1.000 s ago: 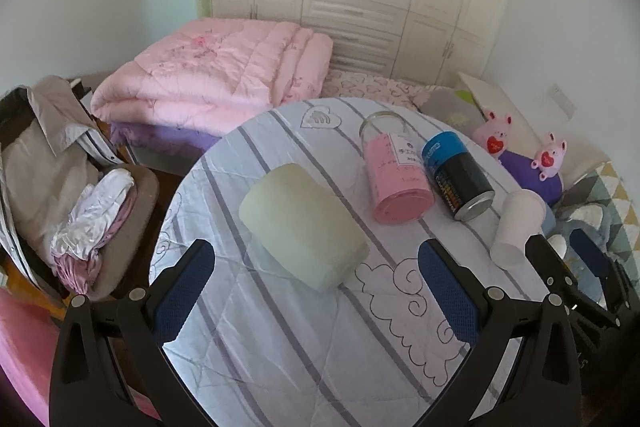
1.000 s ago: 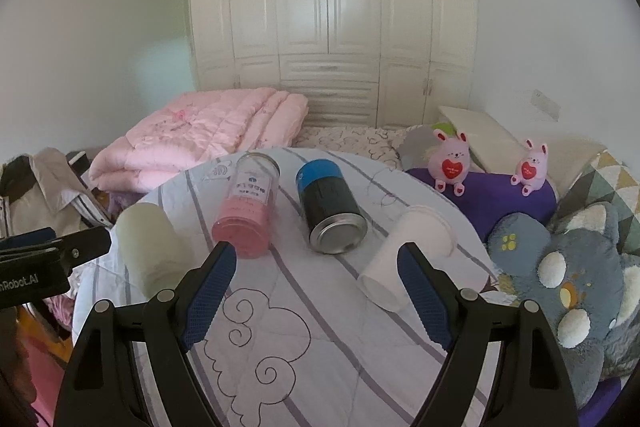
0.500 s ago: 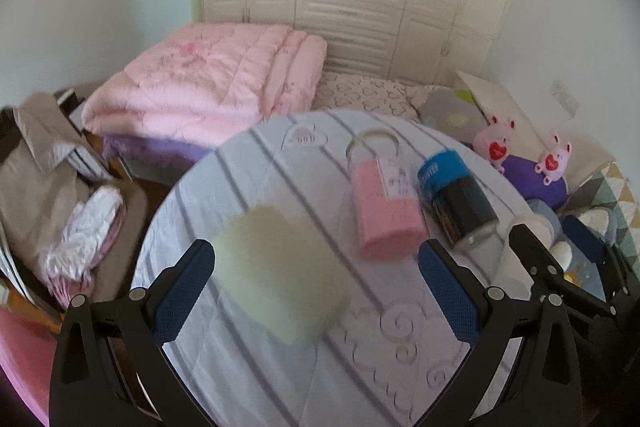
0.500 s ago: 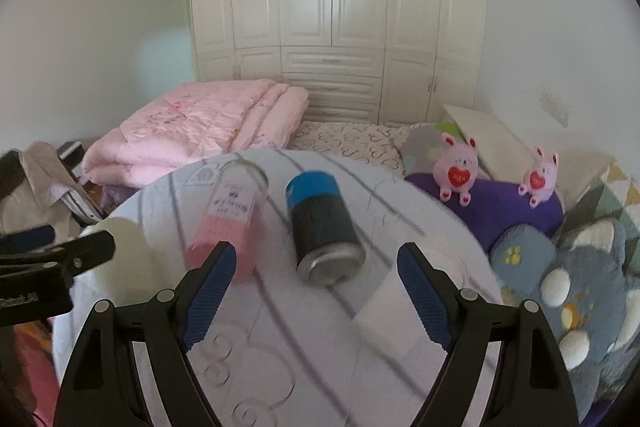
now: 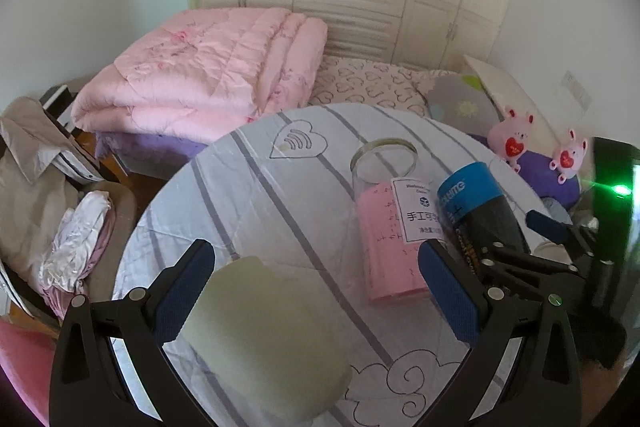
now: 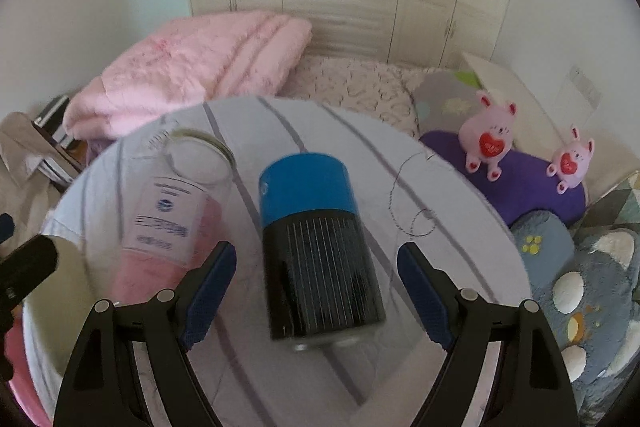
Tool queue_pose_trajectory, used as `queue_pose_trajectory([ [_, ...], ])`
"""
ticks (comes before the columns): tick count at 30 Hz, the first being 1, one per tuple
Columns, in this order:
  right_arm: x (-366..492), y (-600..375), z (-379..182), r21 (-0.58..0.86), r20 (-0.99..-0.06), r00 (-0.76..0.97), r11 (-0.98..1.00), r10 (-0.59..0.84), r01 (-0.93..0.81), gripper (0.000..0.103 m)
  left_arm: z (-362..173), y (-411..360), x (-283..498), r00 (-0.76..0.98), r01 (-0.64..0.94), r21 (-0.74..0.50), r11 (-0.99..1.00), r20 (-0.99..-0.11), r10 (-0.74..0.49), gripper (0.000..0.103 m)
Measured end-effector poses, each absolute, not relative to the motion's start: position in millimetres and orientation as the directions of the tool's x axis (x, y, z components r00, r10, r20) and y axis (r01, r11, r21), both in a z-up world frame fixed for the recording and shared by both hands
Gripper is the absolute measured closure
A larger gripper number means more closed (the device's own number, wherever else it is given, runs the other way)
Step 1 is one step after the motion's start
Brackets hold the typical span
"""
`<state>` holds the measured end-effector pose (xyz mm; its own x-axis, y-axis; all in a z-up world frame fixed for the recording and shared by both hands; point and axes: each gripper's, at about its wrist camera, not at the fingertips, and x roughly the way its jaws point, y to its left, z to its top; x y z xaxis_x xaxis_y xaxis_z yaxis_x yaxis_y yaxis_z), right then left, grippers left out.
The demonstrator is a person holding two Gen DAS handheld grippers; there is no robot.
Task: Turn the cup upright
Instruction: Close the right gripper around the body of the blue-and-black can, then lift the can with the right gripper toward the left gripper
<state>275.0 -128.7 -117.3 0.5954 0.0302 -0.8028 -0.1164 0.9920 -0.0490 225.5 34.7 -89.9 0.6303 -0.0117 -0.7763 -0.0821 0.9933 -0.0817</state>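
A pale green cup [image 5: 266,341] lies on its side on the striped cloth of the round bench [image 5: 256,195], its flat closed end turned toward the left wrist camera. Matte and plain, it sits at the bench's near left part, well apart from the other containers.

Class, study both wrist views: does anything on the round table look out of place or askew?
Yes. Three containers lie on their sides instead of standing: the pale green cup between the left hand-held gripper fingers, the pink-filled jar and the blue-and-black can lined up with the right hand-held gripper. Nothing looks spilled.
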Motion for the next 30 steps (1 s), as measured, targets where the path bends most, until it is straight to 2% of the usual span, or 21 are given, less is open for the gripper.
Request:
queue_pose_trajectory([
  [8, 290.3, -134.4, -141.7, 0.004, -0.846, 0.529, 0.993, 0.066, -0.117, 0.02, -103.3, 30.3, 235.9, 0.604, -0.06, -0.066, 0.996, -0.797, -0.016, 0.0],
  [10, 290.5, -137.2, -139.9, 0.031, -0.846, 0.527, 0.994, 0.082, -0.106, 0.03, -102.6, 29.6, 235.6, 0.604, -0.051, -0.067, 0.996, -0.796, -0.023, 0.0],
  [11, 291.3, -138.9, -139.5, 0.045, -0.847, 0.524, 0.994, 0.09, -0.099, 0.031, -101.7, 29.8, 235.6, 0.606, -0.05, -0.069, 0.996, -0.795, -0.024, 0.0],
  [20, 283.1, -145.5, -127.8, 0.139, -0.835, 0.531, 0.989, 0.141, -0.045, 0.031, -85.4, 35.1, 218.5, 0.627, -0.037, -0.079, 0.996, -0.778, -0.039, 0.0],
  [30, 214.4, -132.4, -85.4, 0.222, -0.783, 0.585, 0.973, 0.212, -0.055, 0.031, -53.7, 49.2, 166.2, 0.676, -0.028, -0.102, 0.994, -0.734, -0.056, 0.0],
])
